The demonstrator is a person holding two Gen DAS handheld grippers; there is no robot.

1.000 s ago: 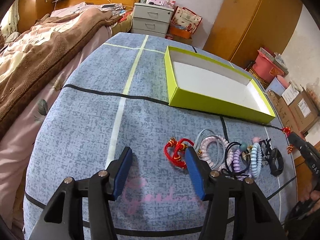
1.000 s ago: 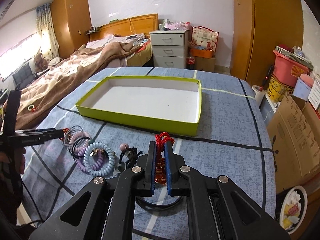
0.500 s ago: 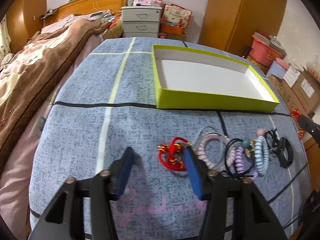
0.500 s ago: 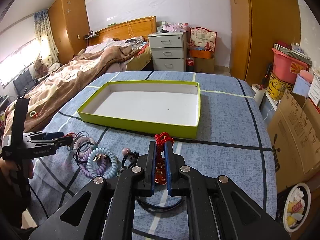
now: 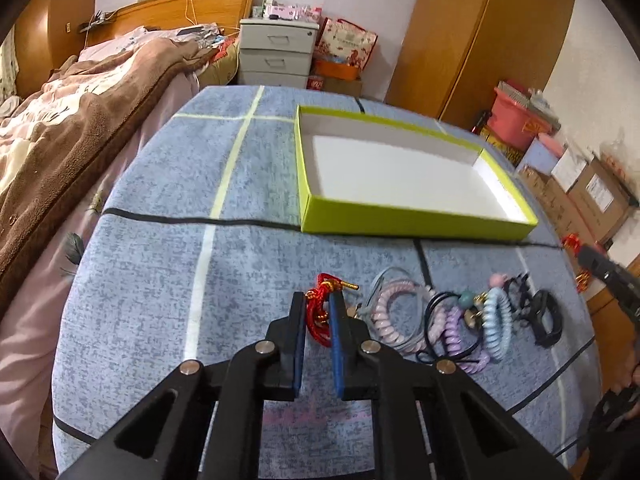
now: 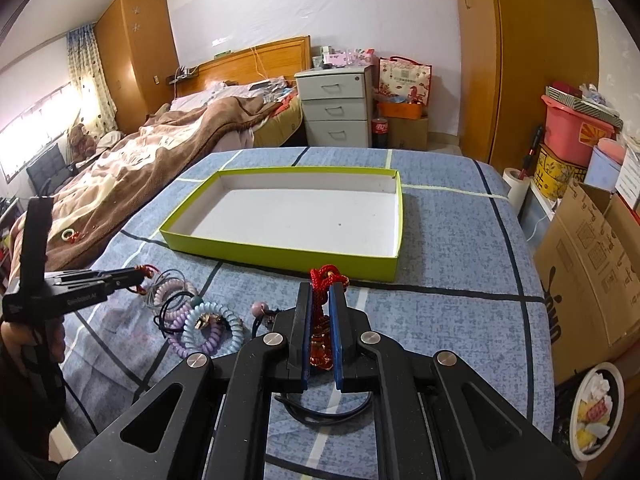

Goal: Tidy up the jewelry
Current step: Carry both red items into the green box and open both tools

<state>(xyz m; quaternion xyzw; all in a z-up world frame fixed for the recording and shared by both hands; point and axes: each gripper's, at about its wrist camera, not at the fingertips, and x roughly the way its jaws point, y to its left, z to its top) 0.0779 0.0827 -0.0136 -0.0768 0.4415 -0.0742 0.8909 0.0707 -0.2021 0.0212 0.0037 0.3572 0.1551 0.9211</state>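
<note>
A lime-green box (image 5: 416, 224) with a white inside (image 6: 280, 252) stands on the blue-grey cloth. My left gripper (image 5: 317, 300) is shut on a red cord bracelet (image 5: 320, 312) with gold beads, low over the cloth. My right gripper (image 6: 320, 292) is shut on a red cord ornament (image 6: 322, 332) with red beads, held just in front of the box's near wall. A pile of spiral hair ties (image 5: 452, 324) in pink, purple and light blue lies right of the left gripper; it also shows in the right wrist view (image 6: 200, 320).
A black bracelet (image 5: 544, 320) lies right of the pile. A black band (image 6: 320, 412) lies under the right gripper. A bed with a brown blanket (image 6: 160, 152) is on the left. Cardboard boxes (image 6: 592, 272) and bins stand on the right.
My left gripper has moved right and closed on the red cord bracelet. My right gripper has kept hold of its red ornament, staying near the box's front wall.
</note>
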